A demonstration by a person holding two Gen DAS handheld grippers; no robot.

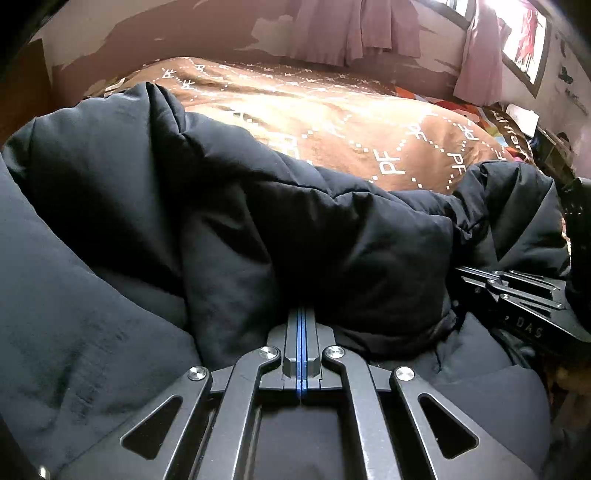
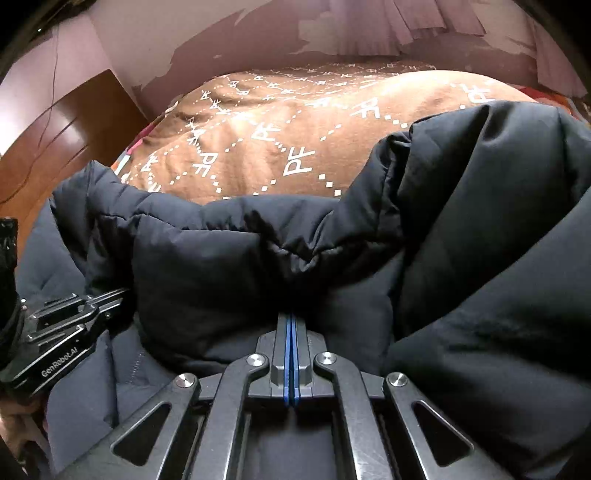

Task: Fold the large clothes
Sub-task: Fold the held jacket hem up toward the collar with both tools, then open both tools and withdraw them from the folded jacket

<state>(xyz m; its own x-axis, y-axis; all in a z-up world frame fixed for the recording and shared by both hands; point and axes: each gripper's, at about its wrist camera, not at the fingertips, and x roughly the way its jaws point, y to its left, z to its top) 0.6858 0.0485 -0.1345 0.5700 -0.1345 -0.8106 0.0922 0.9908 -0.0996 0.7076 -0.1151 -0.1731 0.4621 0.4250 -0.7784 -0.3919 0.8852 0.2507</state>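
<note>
Jacket [image 1: 258,221] folding is midway on the bed [image 1: 332,122]: left gripper [image 1: 301,314] and right gripper [image 2: 290,321] fingers pinch its raised fold, which probably needs carrying toward the bed's far edge.

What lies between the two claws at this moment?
A puffy bunched fold of the dark padded jacket fills the stretch between the left claw and right claw; both wrist views show it.

Bed covered by a brown blanket [image 1: 332,122] printed with white "PF" lettering and dotted diamonds. Behind it, a pale wall [image 2: 192,33] with peeling paint patches, lilac curtains [image 1: 343,33], a sunlit window [image 1: 524,40] at right, and a wooden cabinet [image 2: 55,140] at left.
</note>
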